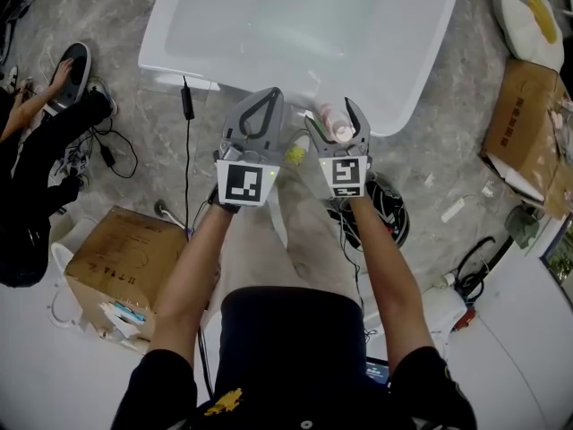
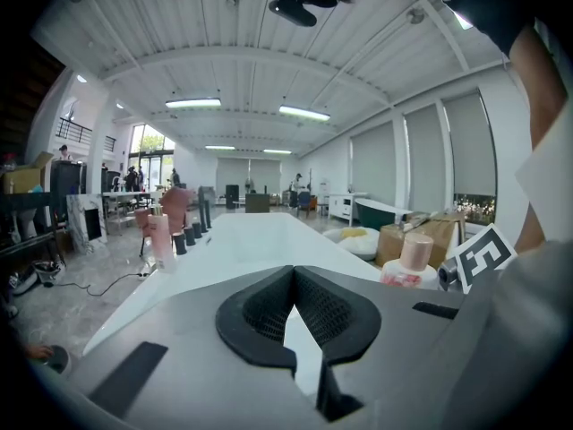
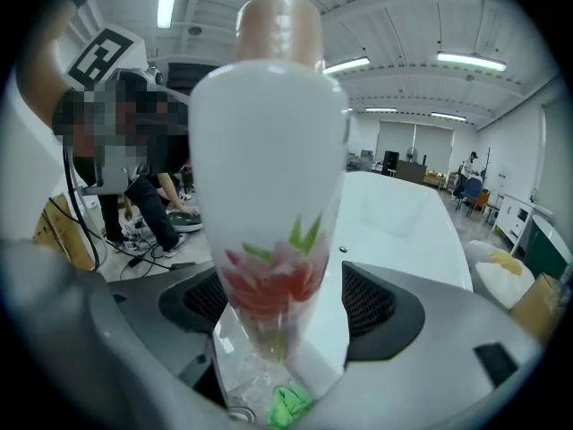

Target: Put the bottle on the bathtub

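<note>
In right gripper view, not head view, flower print on bottle [image 3: 269,168].

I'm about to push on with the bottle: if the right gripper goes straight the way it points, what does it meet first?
The bathtub: its near rim lies just ahead of the right gripper, which is shut on the bottle. Whether it would pass above the rim is unclear.

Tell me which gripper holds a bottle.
The right gripper: its jaws clamp the white flower-printed bottle with tan cap; the left gripper is shut on nothing.
</note>
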A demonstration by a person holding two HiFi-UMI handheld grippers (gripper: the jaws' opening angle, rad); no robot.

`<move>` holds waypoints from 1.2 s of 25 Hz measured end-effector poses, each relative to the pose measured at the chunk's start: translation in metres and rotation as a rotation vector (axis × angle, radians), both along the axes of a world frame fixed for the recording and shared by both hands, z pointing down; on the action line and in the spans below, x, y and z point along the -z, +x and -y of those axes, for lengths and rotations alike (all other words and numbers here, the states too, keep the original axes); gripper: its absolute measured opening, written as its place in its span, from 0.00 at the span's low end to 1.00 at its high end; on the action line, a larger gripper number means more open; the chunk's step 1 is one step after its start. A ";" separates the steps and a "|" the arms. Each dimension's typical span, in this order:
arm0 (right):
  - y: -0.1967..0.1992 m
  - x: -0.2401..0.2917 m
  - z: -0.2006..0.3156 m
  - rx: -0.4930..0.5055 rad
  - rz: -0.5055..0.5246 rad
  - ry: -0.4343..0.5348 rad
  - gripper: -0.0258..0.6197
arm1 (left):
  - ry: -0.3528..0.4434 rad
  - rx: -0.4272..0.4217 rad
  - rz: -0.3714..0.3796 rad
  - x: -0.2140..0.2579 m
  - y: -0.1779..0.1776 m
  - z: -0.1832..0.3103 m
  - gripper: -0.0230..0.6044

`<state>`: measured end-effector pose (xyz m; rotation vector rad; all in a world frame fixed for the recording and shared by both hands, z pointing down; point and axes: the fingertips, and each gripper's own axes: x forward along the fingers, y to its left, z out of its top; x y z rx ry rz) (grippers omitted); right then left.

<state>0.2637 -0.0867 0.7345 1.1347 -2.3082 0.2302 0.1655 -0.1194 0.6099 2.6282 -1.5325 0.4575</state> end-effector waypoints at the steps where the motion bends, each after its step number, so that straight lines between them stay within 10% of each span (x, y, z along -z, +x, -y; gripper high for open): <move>1: 0.002 0.002 -0.001 -0.011 -0.002 -0.001 0.64 | -0.003 -0.007 0.005 0.003 0.001 -0.001 0.07; 9: 0.003 0.021 -0.034 -0.117 -0.023 -0.032 0.66 | -0.003 -0.067 0.010 0.032 -0.015 -0.025 0.07; 17: 0.038 0.156 -0.120 -0.461 0.020 -0.057 0.65 | 0.032 -0.281 -0.007 0.145 -0.015 -0.091 0.07; 30: -0.015 0.370 -0.213 -0.483 0.144 0.198 0.20 | 0.088 -0.451 -0.054 0.282 -0.068 -0.191 0.07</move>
